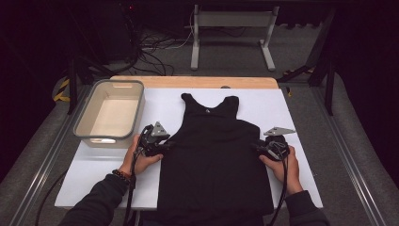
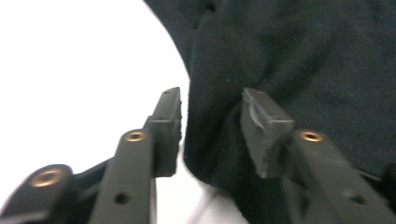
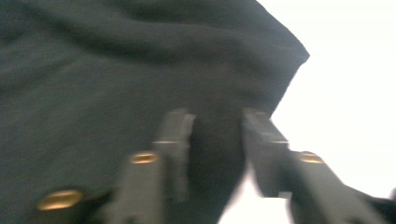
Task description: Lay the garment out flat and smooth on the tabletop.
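Left gripper point(image 1: 165, 144) sits at the black tank top's point(image 1: 214, 160) nine o'clock edge, its jaws set around a fold of the fabric's side seam, though whether the pads press it I cannot tell. Right gripper point(image 1: 256, 146) mirrors it at three o'clock, jaws straddling the cloth's edge in a blurred view, grip unclear too. Tank top lies flat, straps toward twelve o'clock, on the white counter point(image 1: 301, 155). At ten o'clock stands a grey bin point(image 1: 94, 101).

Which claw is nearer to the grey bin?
Left. The left claw sits at the black tank top's edge just below the bin; the right claw is across the garment.
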Demonstrator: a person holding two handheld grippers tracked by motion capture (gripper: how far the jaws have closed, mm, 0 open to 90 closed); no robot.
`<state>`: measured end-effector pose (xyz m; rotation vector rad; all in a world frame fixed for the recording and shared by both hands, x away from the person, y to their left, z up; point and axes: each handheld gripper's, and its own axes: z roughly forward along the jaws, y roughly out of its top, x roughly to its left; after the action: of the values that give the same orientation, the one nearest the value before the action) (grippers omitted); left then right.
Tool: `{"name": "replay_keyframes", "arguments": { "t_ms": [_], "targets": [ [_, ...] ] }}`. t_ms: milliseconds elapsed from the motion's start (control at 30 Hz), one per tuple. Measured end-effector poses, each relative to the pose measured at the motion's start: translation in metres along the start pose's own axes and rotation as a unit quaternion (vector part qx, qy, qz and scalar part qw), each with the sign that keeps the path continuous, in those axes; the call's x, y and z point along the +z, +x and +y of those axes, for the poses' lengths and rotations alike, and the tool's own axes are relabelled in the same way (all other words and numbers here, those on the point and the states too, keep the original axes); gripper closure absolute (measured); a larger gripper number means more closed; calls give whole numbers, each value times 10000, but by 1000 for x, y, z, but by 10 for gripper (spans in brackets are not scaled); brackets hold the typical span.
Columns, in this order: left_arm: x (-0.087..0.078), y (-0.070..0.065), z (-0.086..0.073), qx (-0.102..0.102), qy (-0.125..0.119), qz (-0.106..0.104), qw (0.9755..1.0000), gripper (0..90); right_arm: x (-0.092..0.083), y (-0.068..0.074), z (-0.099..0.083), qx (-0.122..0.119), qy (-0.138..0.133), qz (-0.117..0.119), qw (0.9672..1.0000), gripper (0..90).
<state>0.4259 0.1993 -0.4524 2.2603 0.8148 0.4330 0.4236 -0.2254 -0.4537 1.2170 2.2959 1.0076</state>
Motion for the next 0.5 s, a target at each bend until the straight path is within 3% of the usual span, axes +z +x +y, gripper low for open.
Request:
{"name": "replay_keyframes", "arguments": {
  "t_ms": [33, 200, 267, 367, 500],
  "targets": [
    [0, -1, -1, 2, 4, -129, 9999, 825, -3, 2, -2, -32, 23, 168, 9999, 863],
    [-16, -12, 1, 107, -302, -174, 9993, 852, -17, 9, -6, -182, 72, -2, 9998, 870],
    [-24, -24, 1, 291, -417, -220, 9985, 848, -31, 12, -8, -160, -54, 9, 9999, 871],
    [-31, -38, 2, 465, -530, -530, 9961, 840, -51, 18, -10, -142, -271, 92, 9995, 871],
    [-28, -54, 1, 635, -404, -776, 9941, 832, -70, 24, -21, -139, -323, 34, 9994, 869]
  ]
}}
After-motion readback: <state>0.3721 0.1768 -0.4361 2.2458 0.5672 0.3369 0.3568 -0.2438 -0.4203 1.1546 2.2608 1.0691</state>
